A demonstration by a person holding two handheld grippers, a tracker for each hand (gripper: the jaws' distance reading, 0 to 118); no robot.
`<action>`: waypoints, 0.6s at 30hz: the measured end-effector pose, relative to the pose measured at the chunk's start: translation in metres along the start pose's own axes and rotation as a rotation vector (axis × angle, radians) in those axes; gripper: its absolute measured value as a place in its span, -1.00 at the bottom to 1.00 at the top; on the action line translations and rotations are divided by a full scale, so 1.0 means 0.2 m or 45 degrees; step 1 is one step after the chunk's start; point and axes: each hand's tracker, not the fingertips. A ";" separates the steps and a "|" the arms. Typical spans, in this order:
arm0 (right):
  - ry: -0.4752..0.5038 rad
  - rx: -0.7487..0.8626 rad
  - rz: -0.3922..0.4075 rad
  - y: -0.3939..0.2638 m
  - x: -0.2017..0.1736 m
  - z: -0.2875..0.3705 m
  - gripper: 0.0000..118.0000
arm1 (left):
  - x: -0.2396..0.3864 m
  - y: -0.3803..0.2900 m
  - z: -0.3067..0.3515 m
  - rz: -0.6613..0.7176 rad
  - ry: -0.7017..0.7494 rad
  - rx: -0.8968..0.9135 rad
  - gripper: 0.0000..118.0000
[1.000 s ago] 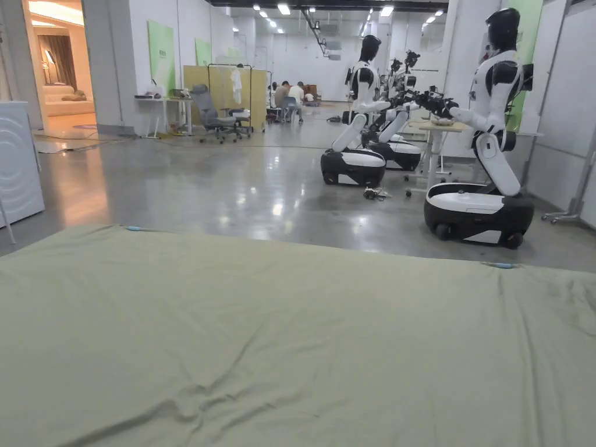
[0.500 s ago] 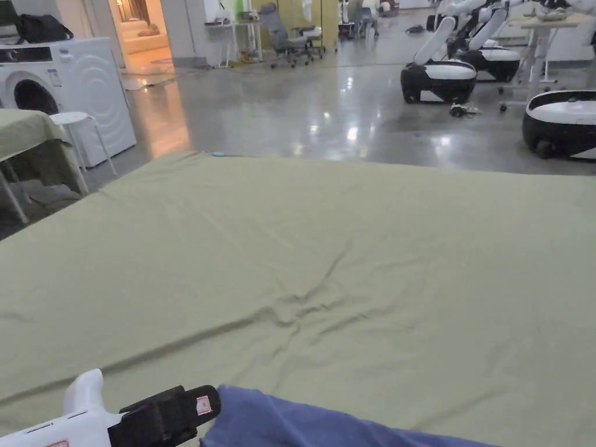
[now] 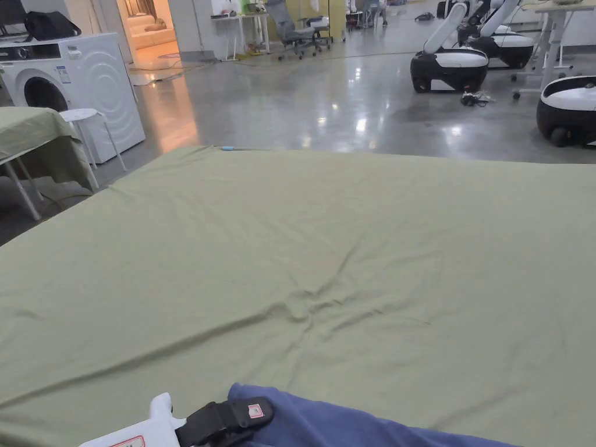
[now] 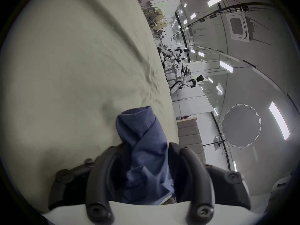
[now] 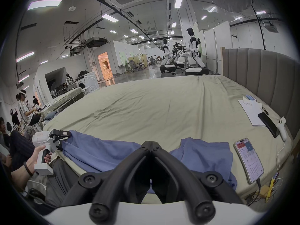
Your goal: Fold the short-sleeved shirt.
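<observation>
On the bed: blue short-sleeved shirt (image 5: pixel 100 152) lies rumpled along the near edge of the green sheet (image 3: pixel 326 244), most of the bed bare beyond it.
Left claw (image 4: pixel 142 168): clamped on a bunched fold of the shirt, cloth packed between both jaws and spilling out past the tips; in the right gripper view it sits at the shirt's left end, a hand (image 5: pixel 38 155) on the grip.
Right claw (image 5: pixel 150 145): jaws pressed tip to tip, nothing between them, hovering over the middle of the shirt.
Shirt's right end: heaped just beside a lit phone (image 5: pixel 248 161); a notebook (image 5: pixel 250 112) and a second phone lie farther along by the headboard (image 5: pixel 259 76).
How it handles: looks light, soft and floppy, no stiffness at all, so it will likely sag and drag wherever it is not held.
Where to grip: my call is the seams, at a shoulder or hem corner, a single layer only.
Watch for: the bunch in the left claw may hold several layers, and the phone could get swept.
</observation>
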 end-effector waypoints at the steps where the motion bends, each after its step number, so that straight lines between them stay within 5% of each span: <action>1: 0.001 -0.001 -0.009 0.00 0.00 0.00 -1.00 | 0.00 -0.01 -0.02 -0.019 0.016 -0.012 -0.67; 10: -0.019 -0.021 -0.010 0.00 0.01 0.03 -1.00 | 0.12 0.01 0.10 -0.004 -0.094 0.143 -0.83; 18: -0.024 -0.022 -0.064 -0.01 0.04 0.04 -1.00 | 0.58 0.18 0.48 -0.433 0.037 0.284 -0.83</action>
